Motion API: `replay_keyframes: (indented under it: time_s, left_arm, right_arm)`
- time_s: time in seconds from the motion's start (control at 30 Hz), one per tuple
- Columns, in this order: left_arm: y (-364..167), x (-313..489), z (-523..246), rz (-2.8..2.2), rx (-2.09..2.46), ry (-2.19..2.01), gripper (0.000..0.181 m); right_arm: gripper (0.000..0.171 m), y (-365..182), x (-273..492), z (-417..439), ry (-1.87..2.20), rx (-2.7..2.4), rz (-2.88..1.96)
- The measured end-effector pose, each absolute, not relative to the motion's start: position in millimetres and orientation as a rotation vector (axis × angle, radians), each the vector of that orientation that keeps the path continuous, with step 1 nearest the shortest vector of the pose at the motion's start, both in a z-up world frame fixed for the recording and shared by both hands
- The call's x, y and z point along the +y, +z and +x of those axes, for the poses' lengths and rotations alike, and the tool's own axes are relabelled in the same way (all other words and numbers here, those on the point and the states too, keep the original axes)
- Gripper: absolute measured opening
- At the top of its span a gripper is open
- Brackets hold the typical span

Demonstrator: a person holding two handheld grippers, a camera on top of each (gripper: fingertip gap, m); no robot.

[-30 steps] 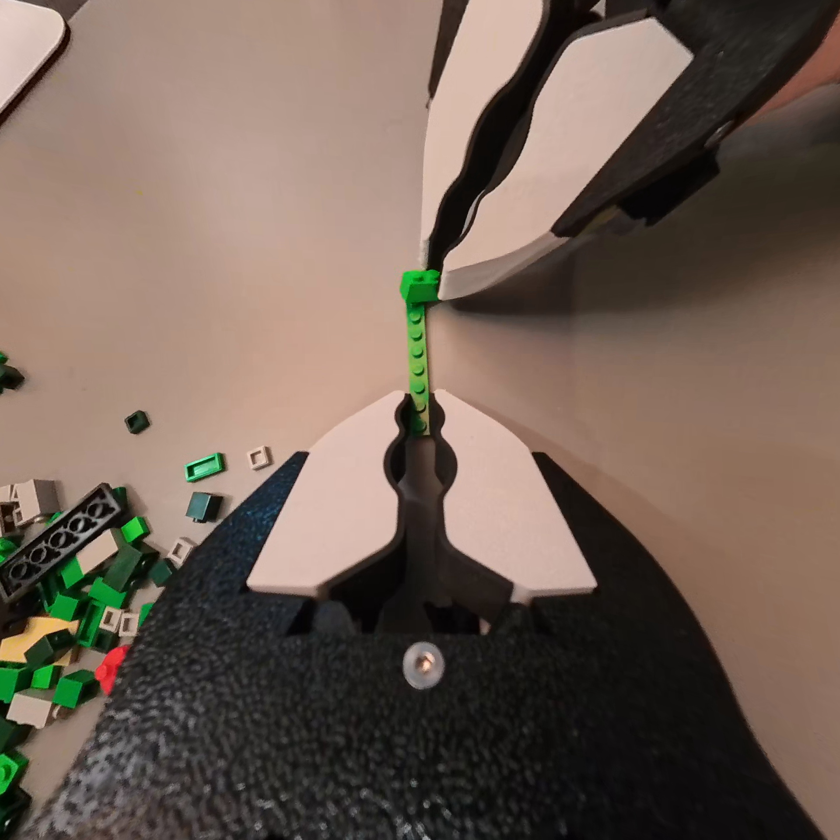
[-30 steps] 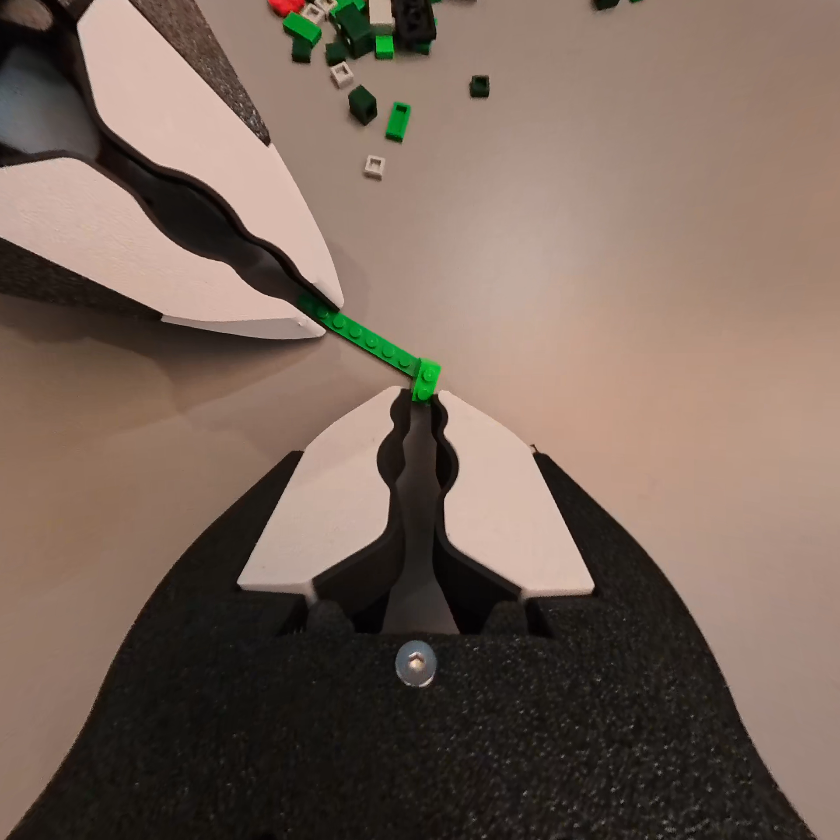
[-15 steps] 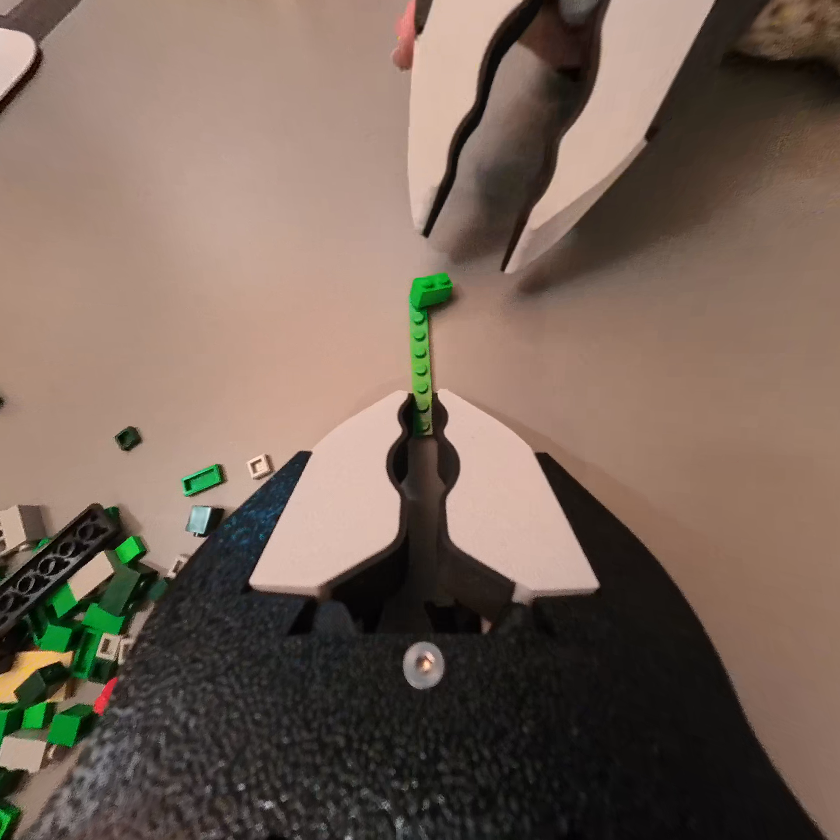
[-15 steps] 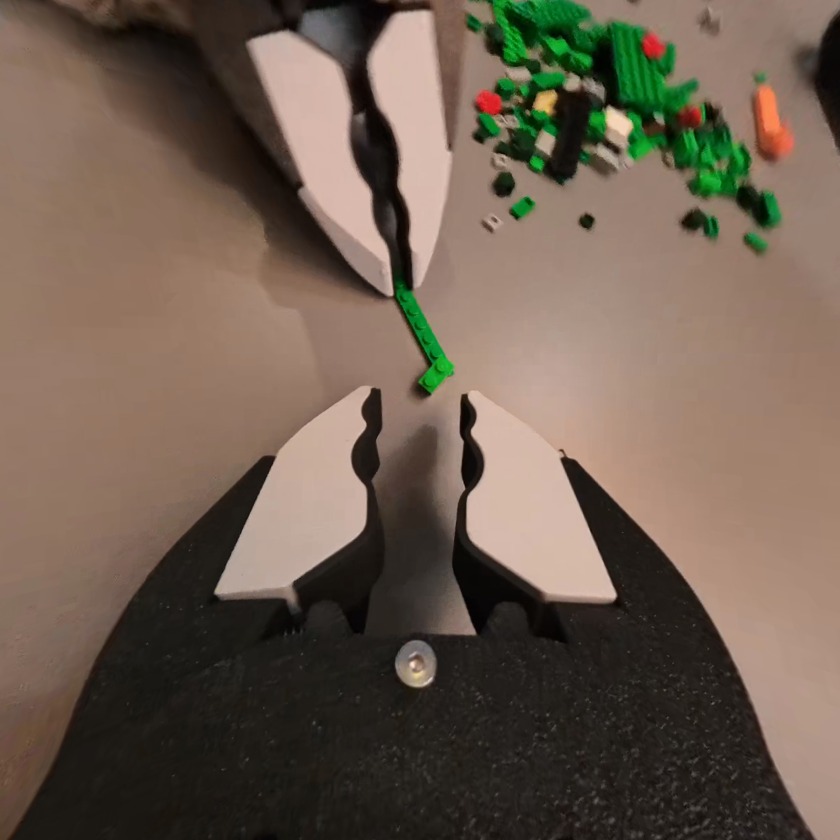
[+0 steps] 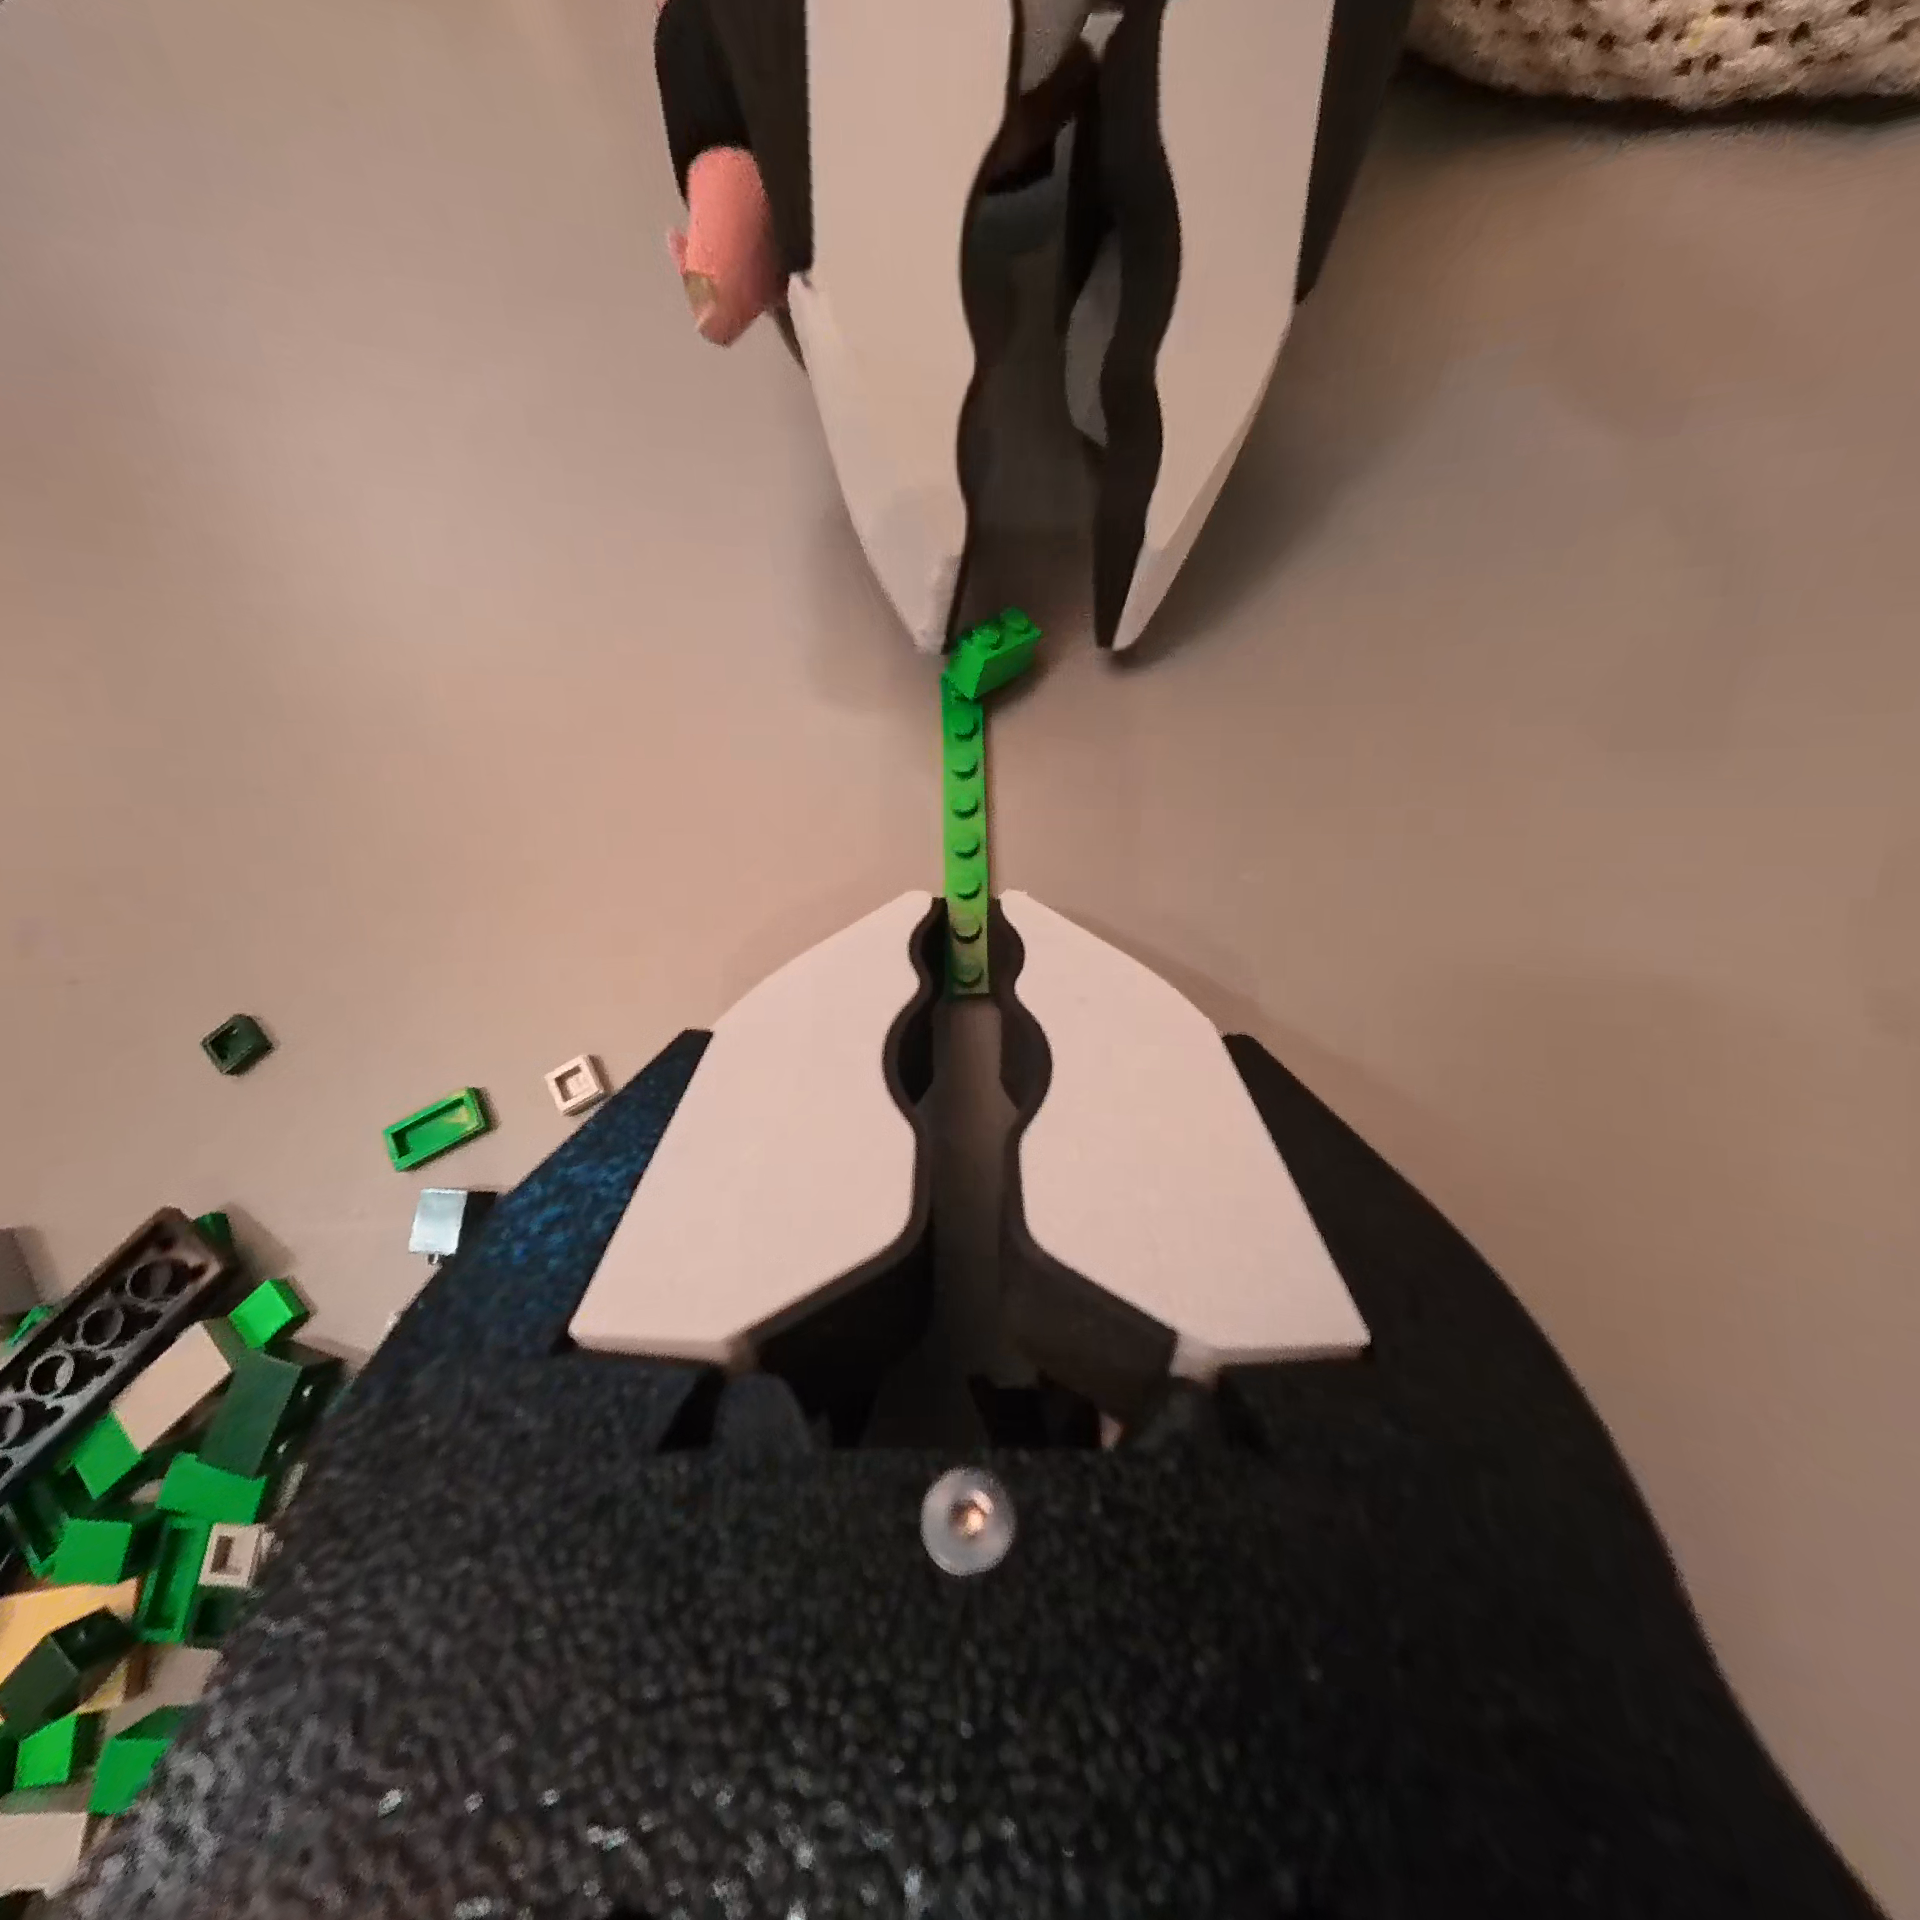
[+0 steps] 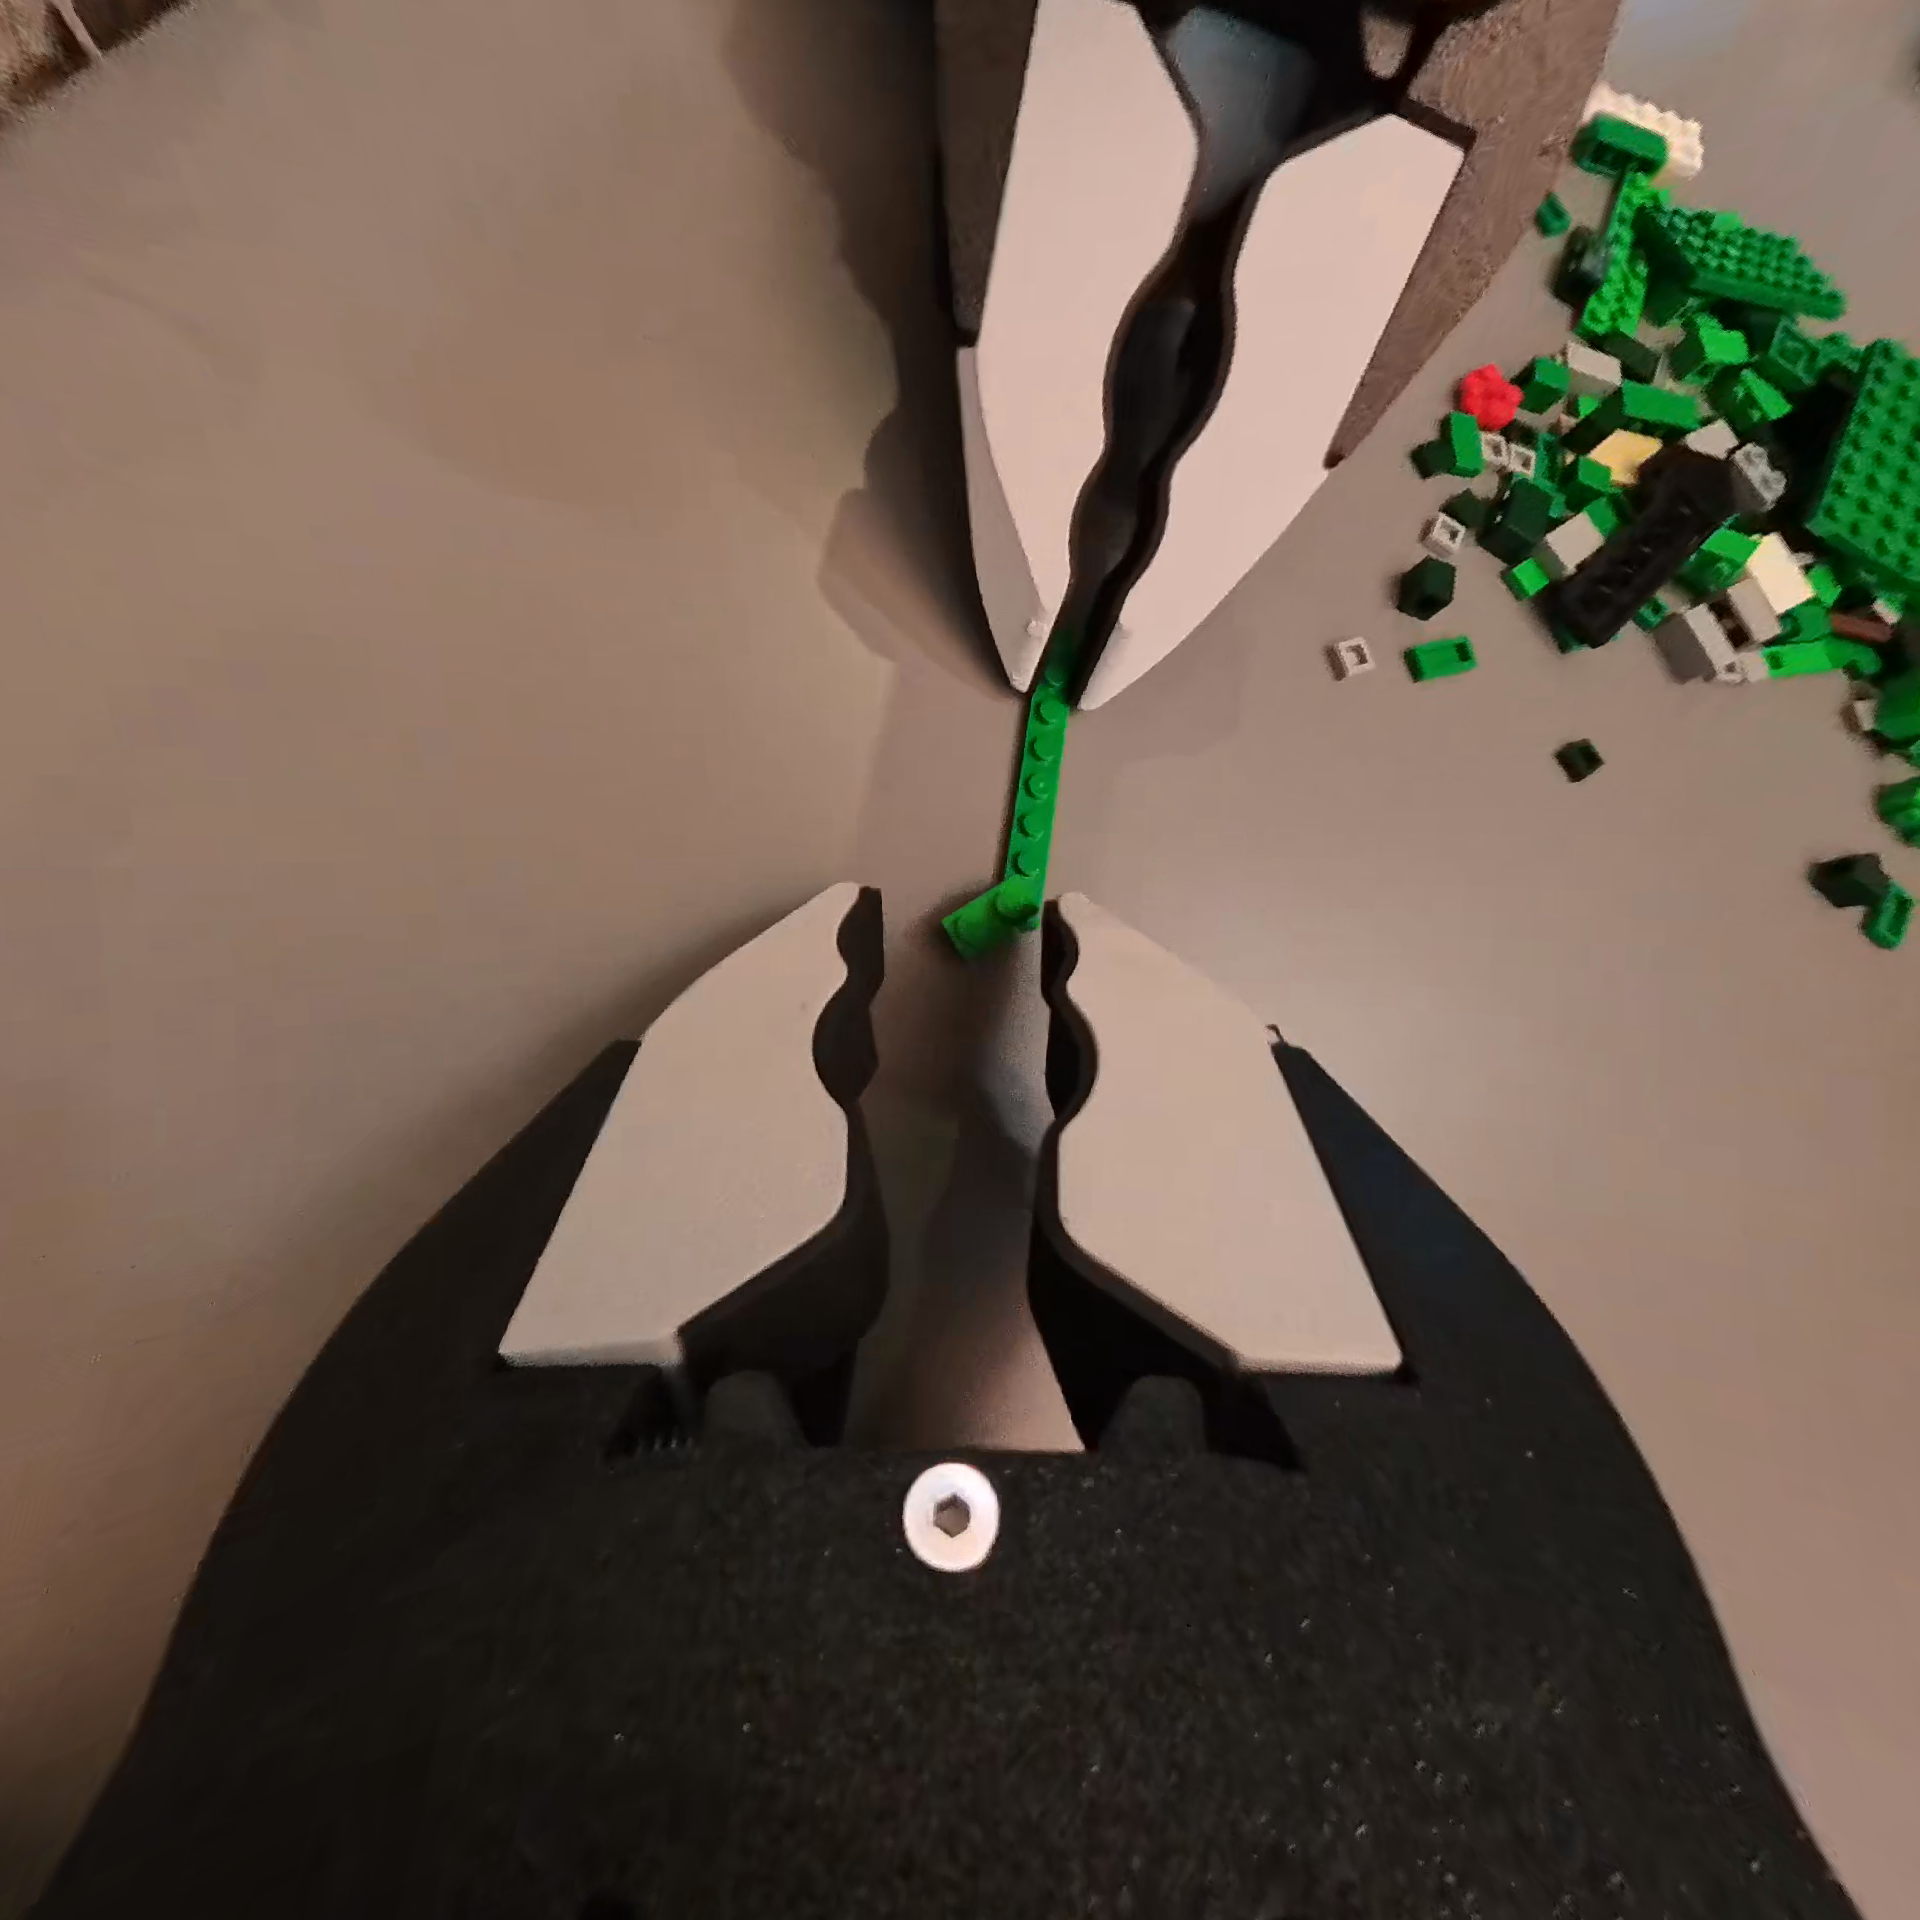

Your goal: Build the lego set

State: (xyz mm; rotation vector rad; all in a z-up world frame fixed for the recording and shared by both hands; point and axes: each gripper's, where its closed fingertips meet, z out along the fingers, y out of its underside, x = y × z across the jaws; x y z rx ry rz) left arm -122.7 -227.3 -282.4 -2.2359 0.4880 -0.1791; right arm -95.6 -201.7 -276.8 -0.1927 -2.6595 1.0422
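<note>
My left gripper (image 5: 966,914) is shut on one end of a long thin green plate (image 5: 964,821), held out over the table. A small green brick (image 5: 995,651) sits crosswise on the plate's far end. My right gripper (image 6: 961,909) is open, its tips on either side of that small brick (image 6: 987,920) without gripping it. In the left wrist view the right gripper (image 5: 1023,623) points down at the brick from above. In the right wrist view the left gripper (image 6: 1060,675) holds the plate (image 6: 1039,779) from the far side.
A pile of loose green, grey, black and red lego pieces (image 6: 1683,499) lies on the tan table at the right of the right wrist view. It also shows at the lower left of the left wrist view (image 5: 135,1455). A knitted sleeve (image 5: 1683,47) is at top right. The tips of one gripper are about 5 cm away from the tips of the other.
My right gripper let go of the small green brick, opened, pulled back, then came close again around it. My left gripper kept hold of the long plate.
</note>
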Motion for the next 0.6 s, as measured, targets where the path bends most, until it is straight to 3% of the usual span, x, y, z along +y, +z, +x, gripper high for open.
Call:
replay_keyframes:
  time_s: [0.03,0.6]
  left_arm:
    - [-282.4,-227.6,-122.4,-2.235,0.488,-0.178,0.006]
    - [-280.9,-234.3,-120.3,-2.236,0.488,-0.17,0.006]
  right_arm:
    - [0.03,-275.8,-200.7,-93.9,1.06,-2.67,-0.219]
    - [0.026,-267.1,-200.7,-94.0,1.18,-2.572,-0.345]
